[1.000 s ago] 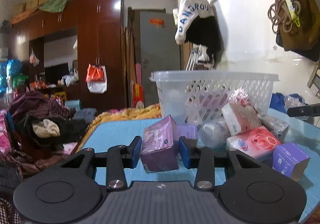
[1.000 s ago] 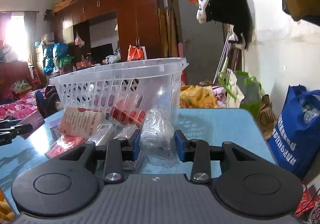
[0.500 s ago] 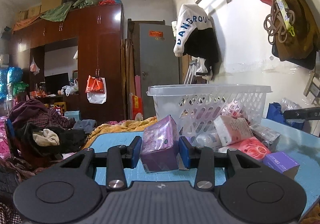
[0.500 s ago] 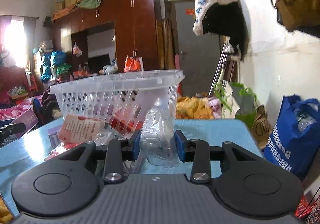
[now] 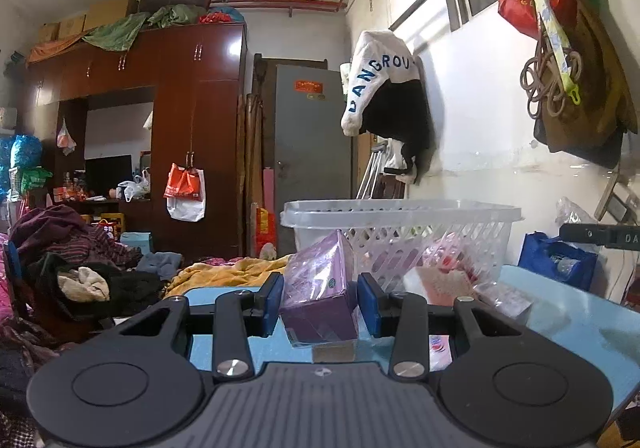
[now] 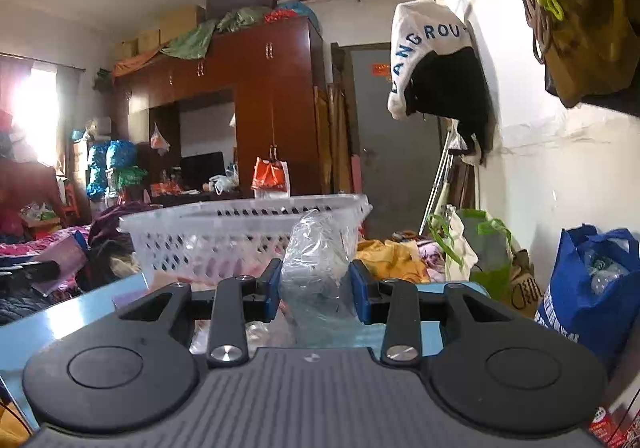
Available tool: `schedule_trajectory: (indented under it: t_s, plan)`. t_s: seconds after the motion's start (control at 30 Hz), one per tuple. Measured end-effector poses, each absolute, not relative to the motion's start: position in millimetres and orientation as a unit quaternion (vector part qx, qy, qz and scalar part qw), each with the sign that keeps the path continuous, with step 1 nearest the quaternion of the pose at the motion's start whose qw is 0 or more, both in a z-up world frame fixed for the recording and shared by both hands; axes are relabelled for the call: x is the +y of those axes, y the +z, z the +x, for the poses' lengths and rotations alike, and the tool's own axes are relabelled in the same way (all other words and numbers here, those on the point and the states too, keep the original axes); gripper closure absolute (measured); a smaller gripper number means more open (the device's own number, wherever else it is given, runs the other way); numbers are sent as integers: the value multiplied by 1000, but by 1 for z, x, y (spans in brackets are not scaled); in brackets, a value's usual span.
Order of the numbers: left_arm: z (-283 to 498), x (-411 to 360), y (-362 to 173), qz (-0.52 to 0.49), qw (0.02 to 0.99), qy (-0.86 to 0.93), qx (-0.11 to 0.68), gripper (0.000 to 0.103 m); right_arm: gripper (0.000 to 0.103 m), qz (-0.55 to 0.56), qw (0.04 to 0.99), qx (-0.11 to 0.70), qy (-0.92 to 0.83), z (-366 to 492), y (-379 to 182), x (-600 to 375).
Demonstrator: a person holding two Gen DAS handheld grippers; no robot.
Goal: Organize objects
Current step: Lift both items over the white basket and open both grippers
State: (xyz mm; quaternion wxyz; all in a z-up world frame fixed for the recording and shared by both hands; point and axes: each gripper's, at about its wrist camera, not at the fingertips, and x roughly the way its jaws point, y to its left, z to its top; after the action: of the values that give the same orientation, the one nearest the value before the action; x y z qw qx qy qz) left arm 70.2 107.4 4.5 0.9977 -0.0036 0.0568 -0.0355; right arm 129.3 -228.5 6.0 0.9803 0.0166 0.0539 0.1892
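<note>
While both grippers point nearly level at the white basket (image 5: 400,215), the left gripper (image 5: 320,300) has its fingers clenched on a purple packet (image 5: 320,288), clear of the blue counter (image 5: 560,312). The right gripper (image 6: 314,290) fingers grasp a clear plastic bag (image 6: 316,256), just before the basket rim.

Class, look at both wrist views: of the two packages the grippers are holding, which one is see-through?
The clear plastic package clamped in the right gripper. Its crinkled wrap is transparent, while the purple package in the left gripper is coloured and printed.
</note>
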Motion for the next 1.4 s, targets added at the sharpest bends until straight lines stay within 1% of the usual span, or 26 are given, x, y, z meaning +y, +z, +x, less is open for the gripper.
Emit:
schedule_trajectory:
  t_s: [0.1,0.23,0.4,0.47,0.57,0.8,0.83,0.87,0.9,0.93,0.97,1.07,1.1,1.13,1.2,1.3,1.4]
  plan:
    - [73,105,10,-10,998,-43,53,59,64,16,978,48,202,125,16,-226]
    - [84,105,33,-36,997,-61,42,59,64,49,965,66,250,142,45,-220]
    - [128,95,79,-54,995,-80,33,59,64,3,970,77,232,195,82,-184]
    - [161,87,94,-48,994,-76,59,59,64,-24,972,98,214,224,86,-168]
    - [205,79,99,-42,991,-71,104,59,64,-45,969,129,208,256,80,-153]
    - [239,69,86,-17,988,-53,147,58,63,-54,969,125,207,260,68,-154]
    - [244,67,85,-12,987,-53,153,55,63,-52,970,122,205,259,68,-155]
    - [248,64,84,-6,986,-50,158,44,56,-48,970,122,207,260,68,-157]
    - [251,62,84,-1,987,-41,157,36,31,-42,968,128,212,259,68,-158]
    - [252,60,83,1,987,-31,155,27,16,-35,967,131,217,259,67,-160]
    - [248,60,82,-2,988,-27,152,27,0,-30,967,123,219,251,66,-162]
    - [217,65,78,-20,990,-46,129,27,0,-3,970,101,221,226,63,-177]
    - [202,66,74,-28,991,-50,123,25,0,17,968,103,228,215,58,-185]
    - [183,67,66,-37,991,-58,117,19,0,33,966,108,235,205,51,-193]
    - [141,64,42,-41,991,-82,97,15,0,56,960,124,246,184,33,-204]
    - [97,44,3,-19,991,-86,100,14,0,55,955,143,254,162,4,-213]
    - [78,33,-13,-7,987,-108,121,14,0,40,953,176,243,159,-9,-212]
